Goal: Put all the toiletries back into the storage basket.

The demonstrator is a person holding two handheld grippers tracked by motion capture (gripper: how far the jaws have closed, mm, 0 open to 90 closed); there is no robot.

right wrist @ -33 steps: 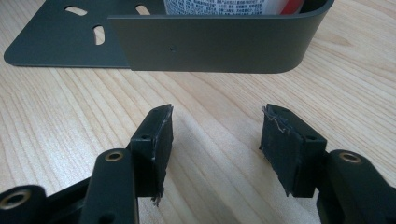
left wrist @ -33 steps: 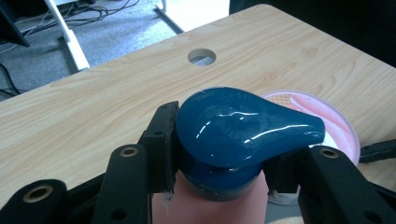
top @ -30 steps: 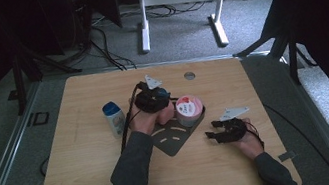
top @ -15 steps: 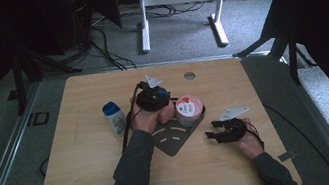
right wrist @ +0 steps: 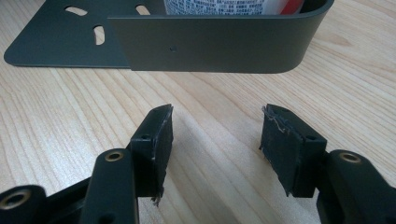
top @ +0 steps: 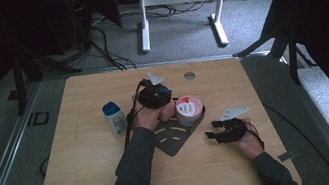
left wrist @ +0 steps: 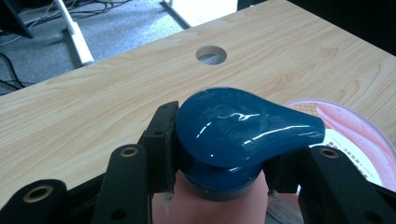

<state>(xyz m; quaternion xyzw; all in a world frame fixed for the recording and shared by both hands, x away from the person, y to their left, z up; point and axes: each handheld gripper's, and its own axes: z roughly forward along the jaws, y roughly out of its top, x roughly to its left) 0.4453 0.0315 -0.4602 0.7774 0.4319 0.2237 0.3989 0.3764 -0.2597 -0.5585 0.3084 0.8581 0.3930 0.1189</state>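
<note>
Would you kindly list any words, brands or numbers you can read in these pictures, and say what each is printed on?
No text can be read.
Pink tub: small print on its lid in the left gripper view and on its side in the right gripper view, too small and blurred.
Blue cap held in the left gripper: embossed marks, unreadable.
White bottle: blue label, too small.

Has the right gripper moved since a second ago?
No. In the high view the right gripper sits just right of the dark tray's corner, as before.
</note>
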